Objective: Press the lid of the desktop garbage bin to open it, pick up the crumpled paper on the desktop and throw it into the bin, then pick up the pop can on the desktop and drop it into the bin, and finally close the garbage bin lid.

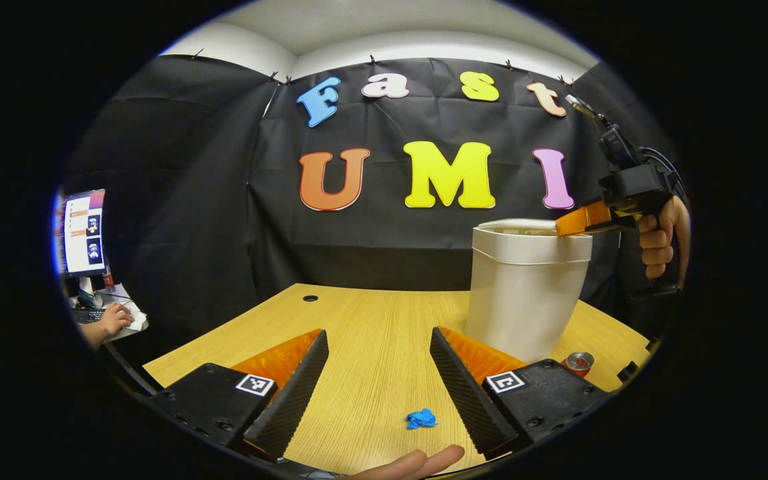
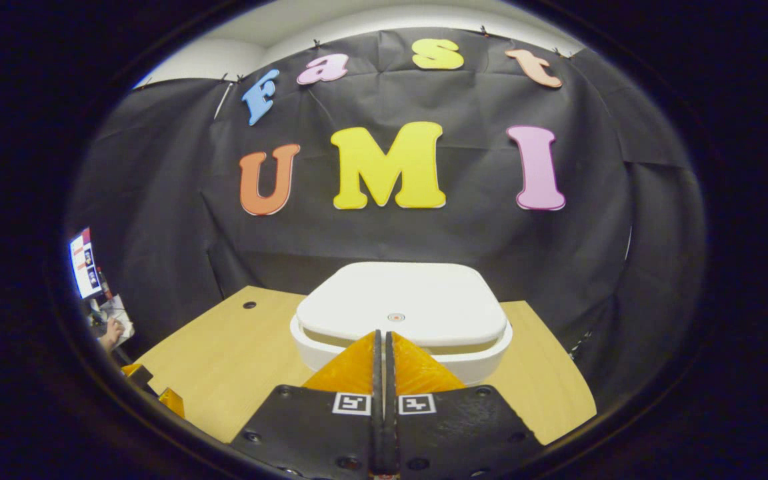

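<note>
Right hand-held gripper (image 2: pixel 381 335): fingers pressed together, nothing between them; the tips sit at the near edge of the bin lid (image 2: pixel 401 303). In the left gripper view this same hand-held gripper (image 1: pixel 561 227) comes in from the right with its tips on top of the bin, held by a hand (image 1: pixel 664 237).
Left hand-held gripper (image 1: pixel 379 337): fingers spread wide apart, holding nothing, low over the desk (image 1: pixel 371 320).
Bin (image 1: pixel 524 287): white, upright on the desk, just beyond the left hand-held gripper's right finger; its lid lies flat and closed on the rim.
Crumpled paper (image 1: pixel 421 419): small blue ball on the desk, between the left hand-held gripper's fingers and nearer the right one, close to the camera.
Pop can (image 1: pixel 579 363): red, on the desk at the foot of the bin, partly hidden behind the left hand-held gripper's right finger; I cannot tell whether it stands or lies.
Fingertips (image 1: pixel 417 462): a person's, at the bottom edge of the left gripper view.
Screen (image 1: pixel 82 232): far left, beyond the desk, with another person's hand (image 1: pixel 114 320) below it.
</note>
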A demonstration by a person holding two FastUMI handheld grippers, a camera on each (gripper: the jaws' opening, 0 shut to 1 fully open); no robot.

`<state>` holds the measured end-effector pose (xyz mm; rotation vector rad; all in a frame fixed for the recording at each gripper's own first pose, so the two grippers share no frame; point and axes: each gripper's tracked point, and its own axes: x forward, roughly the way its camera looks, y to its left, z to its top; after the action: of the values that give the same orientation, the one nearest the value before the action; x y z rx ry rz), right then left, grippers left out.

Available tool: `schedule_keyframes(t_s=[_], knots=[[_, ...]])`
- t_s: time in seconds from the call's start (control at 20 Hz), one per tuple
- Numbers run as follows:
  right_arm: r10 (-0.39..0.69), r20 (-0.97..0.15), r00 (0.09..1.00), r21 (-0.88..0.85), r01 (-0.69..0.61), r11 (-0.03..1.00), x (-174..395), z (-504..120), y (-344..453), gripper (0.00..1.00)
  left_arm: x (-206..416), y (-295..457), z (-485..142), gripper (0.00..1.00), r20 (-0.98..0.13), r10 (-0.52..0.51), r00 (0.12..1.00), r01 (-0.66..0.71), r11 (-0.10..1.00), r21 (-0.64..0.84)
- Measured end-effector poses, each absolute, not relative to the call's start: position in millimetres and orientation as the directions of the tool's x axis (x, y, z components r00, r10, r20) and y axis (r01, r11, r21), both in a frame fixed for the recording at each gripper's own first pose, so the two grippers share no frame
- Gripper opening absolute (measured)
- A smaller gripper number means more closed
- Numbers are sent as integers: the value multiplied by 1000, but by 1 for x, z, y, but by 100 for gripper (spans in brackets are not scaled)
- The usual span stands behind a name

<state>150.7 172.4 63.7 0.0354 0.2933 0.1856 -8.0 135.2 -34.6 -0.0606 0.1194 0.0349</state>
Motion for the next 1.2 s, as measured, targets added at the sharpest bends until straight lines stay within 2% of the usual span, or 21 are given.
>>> schedule_keyframes(t_s=[0.1, 0.25, 0.5, 0.6, 0.75, 0.9, 0.95, 1.0, 1.05, 1.1, 1.2], knots=[[182, -268, 946, 42, -177, 983, 137, 51, 169, 0, -9, 137, -29, 99, -101, 39, 994, -44, 998, -43], [209, -186, 960, 50, -203, 978, 123, 49, 172, 0, -8, 140, -30, 99, -94, 49, 994, -52, 998, -26], [233, -88, 969, 62, -228, 972, 82, 52, 168, 0, -2, 153, -35, 99, -94, 122, 988, -121, 993, 15], [297, -56, 953, 95, -291, 952, 59, 53, 172, 0, 2, 143, -37, 99, -96, 95, 991, -94, 995, 12], [271, -28, 962, 98, -267, 959, 41, 46, 149, 0, 5, 129, -42, 99, -115, 37, 993, -37, 999, 6], [321, 31, 947, 55, -322, 945, 15, 46, 148, 2, 6, 117, -52, 99, -156, 4, 988, -5, 1000, -5], [324, 61, 944, 46, -327, 944, 9, 45, 144, 21, 8, 110, -53, 99, -155, -14, 988, 15, 1000, 4], [316, 75, 946, 43, -320, 947, 9, 42, 141, 31, 11, 105, -55, 99, -153, -27, 988, 30, 999, 16], [304, 73, 950, 41, -308, 951, 10, 33, 137, 55, 12, 102, -63, 99, -164, -30, 986, 36, 999, 30], [301, 63, 952, 52, -304, 951, 11, 26, 137, 66, 12, 100, -72, 99, -182, -29, 983, 38, 998, 44], [325, 40, 945, 77, -327, 942, 11, 14, 146, 77, 8, 96, -90, 99, -202, -46, 978, 60, 996, 63]])
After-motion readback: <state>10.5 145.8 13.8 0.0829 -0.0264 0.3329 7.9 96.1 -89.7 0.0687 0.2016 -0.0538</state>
